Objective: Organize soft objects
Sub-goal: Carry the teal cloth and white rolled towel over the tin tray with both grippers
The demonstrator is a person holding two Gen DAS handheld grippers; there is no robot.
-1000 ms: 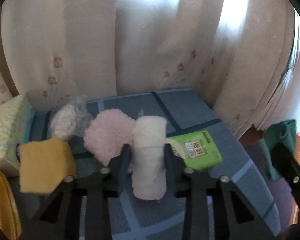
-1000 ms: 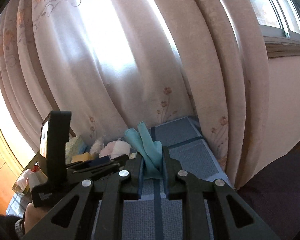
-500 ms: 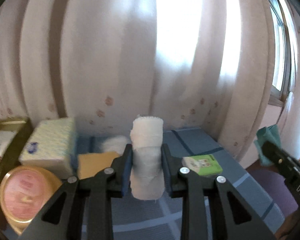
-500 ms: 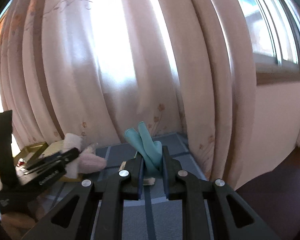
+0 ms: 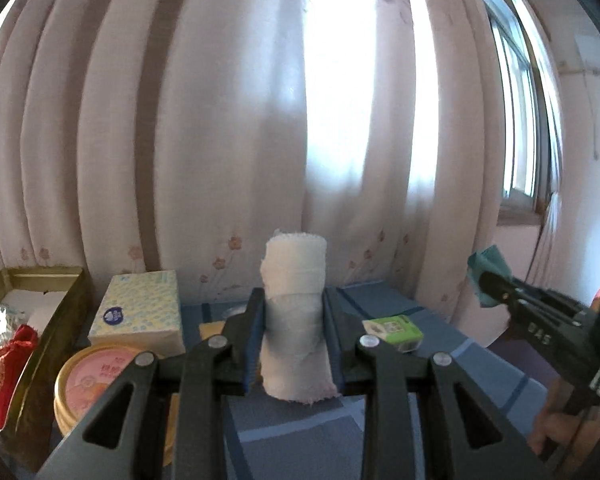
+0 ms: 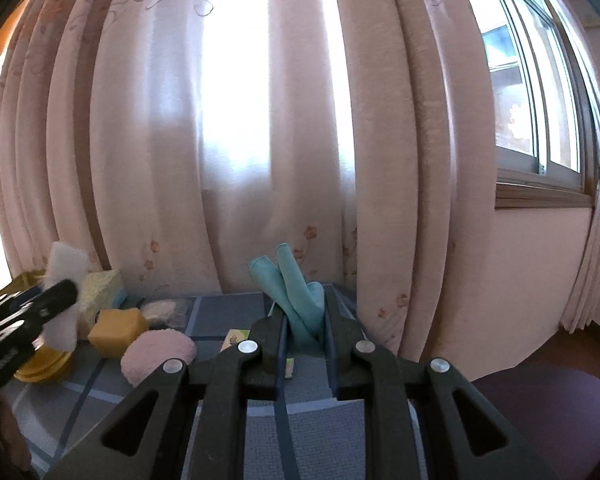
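White roll [image 5: 294, 316] hides table [image 5: 440, 328] behind left tool [image 5: 294, 320].

Raised letters reading "DAS" stood on the black body of the right gripper [image 5: 496, 284], seen side-on from the left wrist camera. A QR-style code and print marked the green packet [image 5: 394, 327] on the blue cloth, too small to read. Characters ringed the lid of the round pink tin [image 5: 100, 376], and a blue round logo sat on the tissue box [image 5: 138, 312]; neither was legible. Embossed lettering on the left gripper [image 6: 60, 294] was blurred.
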